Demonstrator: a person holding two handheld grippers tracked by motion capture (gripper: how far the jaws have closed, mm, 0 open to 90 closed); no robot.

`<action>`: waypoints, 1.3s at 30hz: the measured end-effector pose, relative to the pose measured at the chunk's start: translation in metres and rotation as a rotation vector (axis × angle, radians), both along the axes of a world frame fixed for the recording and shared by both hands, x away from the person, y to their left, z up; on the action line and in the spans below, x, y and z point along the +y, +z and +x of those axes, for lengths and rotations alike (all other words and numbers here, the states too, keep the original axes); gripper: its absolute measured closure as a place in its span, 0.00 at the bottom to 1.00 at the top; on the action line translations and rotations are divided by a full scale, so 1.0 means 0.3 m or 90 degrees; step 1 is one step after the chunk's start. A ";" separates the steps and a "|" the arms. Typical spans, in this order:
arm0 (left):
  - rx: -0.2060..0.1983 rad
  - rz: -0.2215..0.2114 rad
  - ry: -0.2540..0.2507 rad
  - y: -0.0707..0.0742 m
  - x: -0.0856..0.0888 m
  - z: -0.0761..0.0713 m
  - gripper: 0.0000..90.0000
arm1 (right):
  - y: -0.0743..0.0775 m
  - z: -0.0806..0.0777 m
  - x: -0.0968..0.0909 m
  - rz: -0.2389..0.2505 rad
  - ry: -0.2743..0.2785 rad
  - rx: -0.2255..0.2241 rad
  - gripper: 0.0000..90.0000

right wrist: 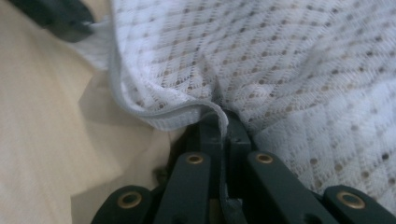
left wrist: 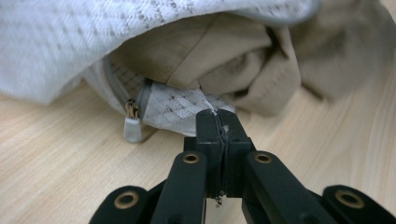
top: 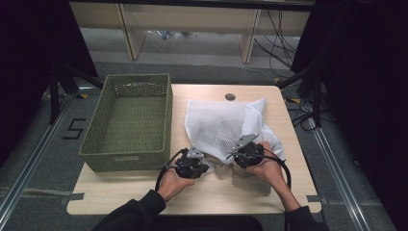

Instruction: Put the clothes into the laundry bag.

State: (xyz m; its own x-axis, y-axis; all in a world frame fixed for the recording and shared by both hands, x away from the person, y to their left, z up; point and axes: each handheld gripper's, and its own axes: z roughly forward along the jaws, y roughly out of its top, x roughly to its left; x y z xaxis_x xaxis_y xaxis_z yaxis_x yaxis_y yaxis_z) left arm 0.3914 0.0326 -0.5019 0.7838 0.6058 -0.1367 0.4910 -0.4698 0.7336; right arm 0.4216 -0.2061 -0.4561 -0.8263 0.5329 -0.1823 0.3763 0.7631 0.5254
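Black jaws of the left gripper (left wrist: pixel 218 122) are clenched on a tab of the mesh bag (left wrist: pixel 177 108) at its zip end, the fabric pinched flat between the pads. Just beside that tab hangs the zip pull (left wrist: pixel 132 125), its tip resting on the table (left wrist: pixel 56 158). Right gripper (right wrist: pixel 223 122) is likewise clamped on the bag's bound edge, with the hem folded into the closed jaws.

Bag: white, open-weave mesh with a diamond pattern, edged in pale grey binding. It lies crumpled on the right half of the table, near edge lifted slightly at the two grip points. In the high view the left gripper (top: pixel 191 163) and right gripper (top: pixel 248 153) sit close together at the bag's (top: pixel 219 122) near edge, each carried by a hand.

Contents: a beige cloth (left wrist: pixel 219 60) is bunched inside the bag's open mouth, visible under the raised mesh flap, with part of it spilling to the side.

Second container: a green woven basket (top: pixel 129 120) stands on the table's left side, just beside the bag. Nothing lies in it.
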 end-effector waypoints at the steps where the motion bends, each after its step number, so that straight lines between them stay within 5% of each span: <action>1: 0.003 -0.003 -0.002 0.000 -0.001 -0.010 0.98 | -0.001 0.009 0.001 0.004 -0.005 0.004 1.00; 4: 0.000 0.014 -0.032 -0.001 -0.004 -0.028 0.98 | -0.008 0.030 0.003 0.008 -0.025 -0.020 1.00; 8: -0.005 0.036 -0.044 -0.007 -0.006 -0.047 0.98 | -0.015 0.071 0.017 0.030 -0.049 -0.019 1.00; 20: 0.004 0.022 -0.085 0.012 0.019 -0.157 0.99 | -0.044 0.206 0.122 0.061 -0.082 -0.028 1.00; 21: 0.017 0.001 -0.070 0.011 0.026 -0.166 0.99 | -0.048 0.214 0.134 0.062 -0.084 -0.027 1.00; 25: 0.006 0.039 -0.070 0.009 0.075 -0.157 0.98 | -0.040 0.240 0.155 0.062 -0.073 -0.009 1.00; 31: -0.003 0.052 -0.018 0.020 0.143 -0.114 0.98 | -0.001 0.202 0.146 0.057 -0.056 -0.020 1.00; 34: -0.025 0.071 0.006 0.029 0.171 -0.093 0.98 | 0.045 0.163 0.109 0.046 -0.027 -0.018 1.00; 39: -0.018 0.084 0.020 0.021 0.186 -0.082 0.98 | 0.116 0.088 0.043 0.061 -0.004 -0.032 1.00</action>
